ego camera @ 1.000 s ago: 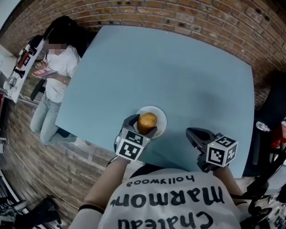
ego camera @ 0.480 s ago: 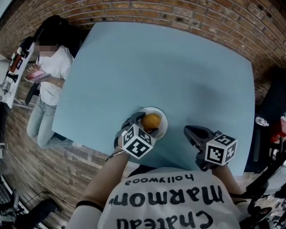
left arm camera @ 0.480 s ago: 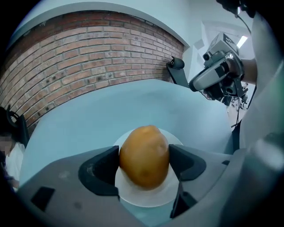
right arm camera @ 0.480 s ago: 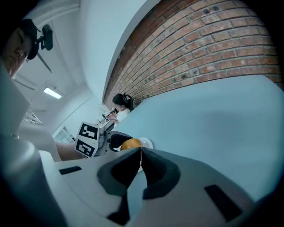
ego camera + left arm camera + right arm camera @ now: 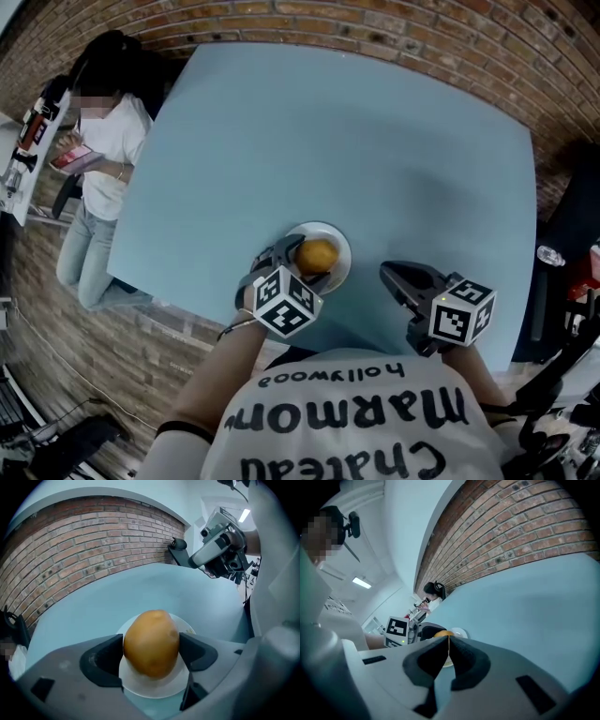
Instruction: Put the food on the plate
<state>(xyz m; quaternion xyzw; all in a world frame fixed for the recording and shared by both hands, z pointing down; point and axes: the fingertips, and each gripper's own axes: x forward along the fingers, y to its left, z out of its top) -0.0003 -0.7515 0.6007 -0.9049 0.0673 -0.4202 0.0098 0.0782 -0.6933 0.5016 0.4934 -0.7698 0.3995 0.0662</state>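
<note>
A golden-brown round bun [image 5: 317, 254] [image 5: 151, 643] sits over a small white plate [image 5: 336, 273] [image 5: 149, 688] near the table's front edge. My left gripper [image 5: 298, 255] [image 5: 151, 652] is shut on the bun, both jaws pressed against its sides, just above the plate. My right gripper [image 5: 392, 278] [image 5: 448, 654] hovers to the plate's right, shut with nothing between its jaws. In the right gripper view the bun [image 5: 445, 633] and plate [image 5: 459, 632] show just past the jaws.
The light blue table [image 5: 375, 159] fills the middle of the head view. A brick wall [image 5: 403, 28] runs behind it. A person in a white top [image 5: 103, 150] stands off the table's left side. Dark equipment [image 5: 562, 272] stands at right.
The left gripper with the bun shifted slightly right over the plate a second ago, then held still. The right gripper drifted a little to the left.
</note>
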